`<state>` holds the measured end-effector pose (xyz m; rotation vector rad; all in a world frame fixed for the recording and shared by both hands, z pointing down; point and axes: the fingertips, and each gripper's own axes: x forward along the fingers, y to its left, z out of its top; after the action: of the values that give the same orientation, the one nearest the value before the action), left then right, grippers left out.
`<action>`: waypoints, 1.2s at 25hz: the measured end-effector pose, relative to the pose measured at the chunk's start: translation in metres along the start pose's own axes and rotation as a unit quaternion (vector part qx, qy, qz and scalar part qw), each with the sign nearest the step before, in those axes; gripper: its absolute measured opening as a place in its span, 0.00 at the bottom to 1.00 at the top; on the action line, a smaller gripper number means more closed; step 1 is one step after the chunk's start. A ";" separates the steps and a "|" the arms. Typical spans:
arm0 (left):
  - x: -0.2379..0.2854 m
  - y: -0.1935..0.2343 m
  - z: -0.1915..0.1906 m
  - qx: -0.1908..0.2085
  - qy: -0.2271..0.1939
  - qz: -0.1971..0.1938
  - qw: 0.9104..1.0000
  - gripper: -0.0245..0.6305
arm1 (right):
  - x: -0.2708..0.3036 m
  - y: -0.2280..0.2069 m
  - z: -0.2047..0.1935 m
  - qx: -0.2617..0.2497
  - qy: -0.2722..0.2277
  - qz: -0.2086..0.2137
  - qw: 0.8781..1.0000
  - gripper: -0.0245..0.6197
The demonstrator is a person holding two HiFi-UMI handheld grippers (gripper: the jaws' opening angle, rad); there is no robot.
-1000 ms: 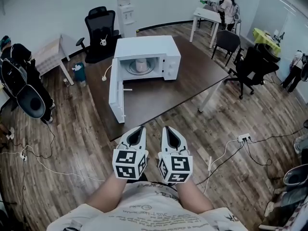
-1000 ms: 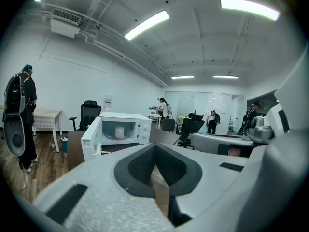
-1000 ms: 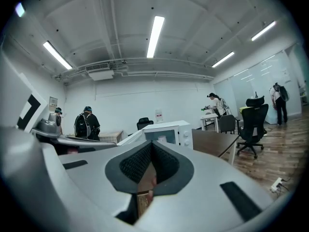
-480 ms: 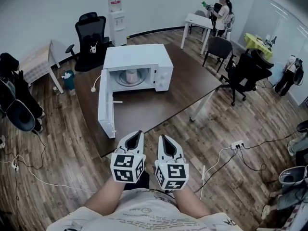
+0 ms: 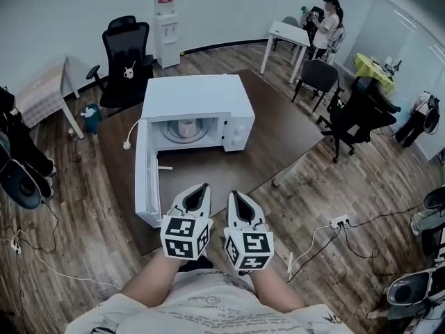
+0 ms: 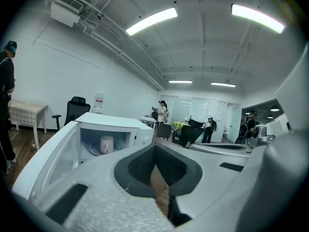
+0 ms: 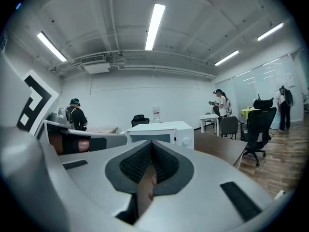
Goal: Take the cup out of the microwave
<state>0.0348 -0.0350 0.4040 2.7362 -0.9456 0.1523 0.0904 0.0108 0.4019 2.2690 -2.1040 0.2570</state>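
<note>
- Two tongs, the left tongs (image 5: 199,188) and the right tongs (image 5: 235,195), are held side by side in front of the microwave (image 5: 191,96), both pointing toward its open front.
- On the left tongs the jaws are pressed together, with nothing between the pads.
- On the right tongs the jaws are closed in the same way and grip nothing.
- Inside the microwave, the cup (image 5: 186,126) stands upright on the round turntable, toward the left half of the cavity. It is pale and well apart from both tongs.
- On the microwave's left side the door (image 5: 144,179) is swung wide open and sticks out toward the person. Its free edge is near the left tongs, on their left.
- Under the microwave is a dark brown counter (image 5: 278,127). The tongs are near the counter's edge in front of the microwave.
- To the right of the microwave's opening is its control panel (image 5: 235,132), white like the rest of the body.
- Just left of the microwave, a white plug (image 5: 128,145) on its cord lies on the counter.
- Behind the microwave, a black office chair (image 5: 125,54) and a white water dispenser (image 5: 165,19) stand by the wall.
- Well behind the microwave and to its right, a person (image 5: 327,26) is standing.
</note>
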 end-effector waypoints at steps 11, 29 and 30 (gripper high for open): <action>0.086 0.075 0.021 -0.005 0.005 0.018 1.000 0.05 | 0.120 -0.005 0.013 -0.014 0.015 0.023 1.000 0.06; 0.105 0.159 0.001 -0.040 0.032 0.124 0.991 0.05 | 0.206 0.028 -0.011 -0.017 0.070 0.119 0.990 0.06; 0.106 0.160 0.000 -0.041 0.032 0.131 0.990 0.05 | 0.209 0.027 -0.012 -0.018 0.071 0.126 0.989 0.06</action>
<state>0.0189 -0.2196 0.4533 2.5073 -1.2609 0.2419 0.0763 -0.1962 0.4414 1.9014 -2.2963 0.3734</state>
